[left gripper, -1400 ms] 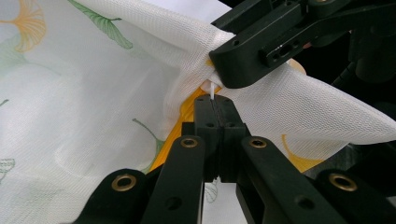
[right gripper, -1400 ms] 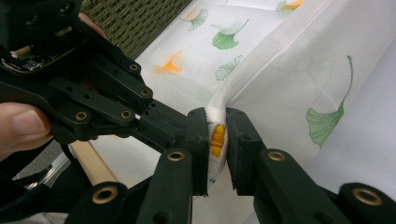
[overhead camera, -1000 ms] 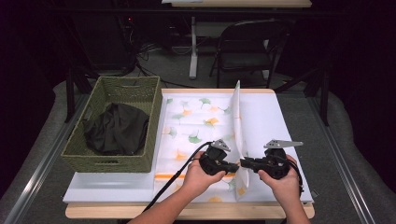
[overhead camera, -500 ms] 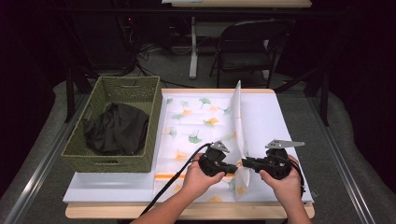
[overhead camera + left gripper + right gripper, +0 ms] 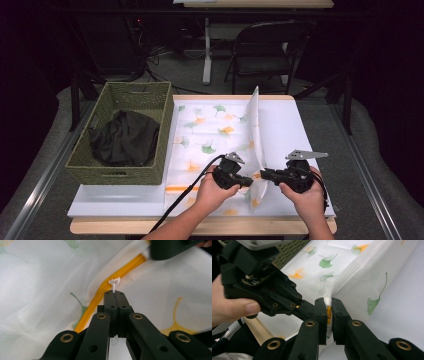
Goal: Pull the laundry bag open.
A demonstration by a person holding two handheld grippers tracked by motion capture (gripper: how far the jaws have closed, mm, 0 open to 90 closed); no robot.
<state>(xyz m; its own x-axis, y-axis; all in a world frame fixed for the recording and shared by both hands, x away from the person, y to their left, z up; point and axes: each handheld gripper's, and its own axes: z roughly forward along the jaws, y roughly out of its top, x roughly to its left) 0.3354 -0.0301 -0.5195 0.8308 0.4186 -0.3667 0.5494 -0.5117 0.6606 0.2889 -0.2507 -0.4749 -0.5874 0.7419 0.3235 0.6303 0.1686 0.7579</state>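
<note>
white table, sheer leaf-print mesh bag, orange zipper between both grippers

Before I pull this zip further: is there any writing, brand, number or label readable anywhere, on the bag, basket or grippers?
None: no readable text in any view.
Mesh bag: printed leaves, no words.
White zip pull, pinched by the left gripper: blank.
Orange zip in the right gripper: no marking.
Woven basket and dark cloth: no label seen.
</note>
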